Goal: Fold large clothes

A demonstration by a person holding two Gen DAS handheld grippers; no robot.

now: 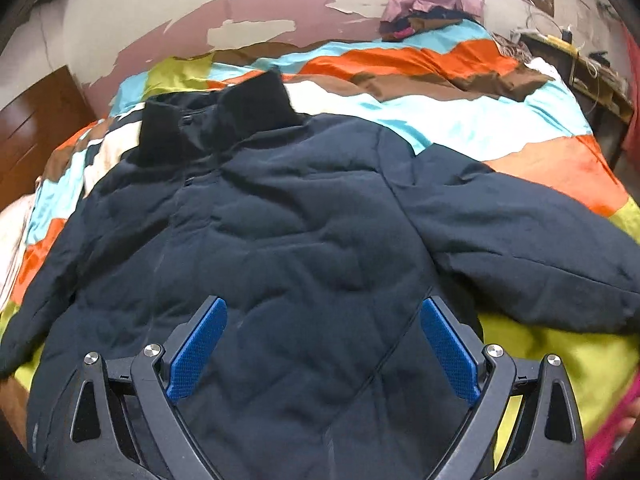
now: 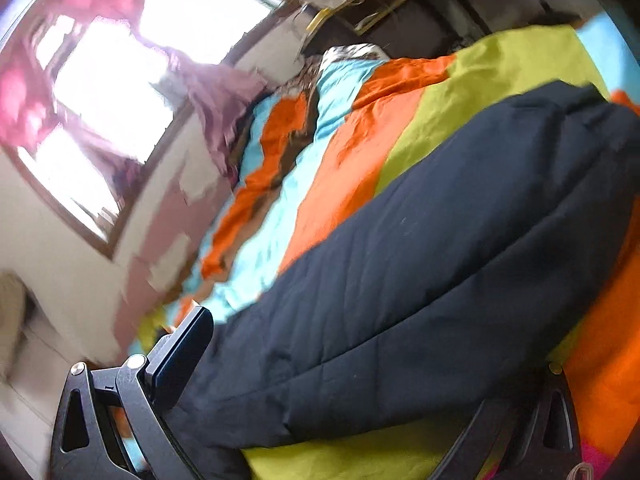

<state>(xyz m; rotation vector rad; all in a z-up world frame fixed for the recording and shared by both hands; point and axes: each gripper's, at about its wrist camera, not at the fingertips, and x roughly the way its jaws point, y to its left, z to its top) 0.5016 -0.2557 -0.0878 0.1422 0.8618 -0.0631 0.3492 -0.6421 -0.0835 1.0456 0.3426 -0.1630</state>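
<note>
Covering most of the striped bedspread (image 1: 460, 120), dark puffer jacket (image 1: 280, 220) lies flat, collar twd wall, bare quilt past rt sleeve. L gripper (image 1: 323, 340) hovers over hem, jaws wide, empty. R gripper (image 2: 340, 380) tilted, sleeve betw fingers; grip can't tell

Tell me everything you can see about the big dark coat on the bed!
The coat is dark navy, puffy and quilted, with a tall black fuzzy collar and a zip at the neck. It lies spread flat on a striped, colourful bedcover, collar pointing away, sleeves out to both sides. The left claw hangs open over its lower part. One sleeve stretches in front of the right claw.
</note>
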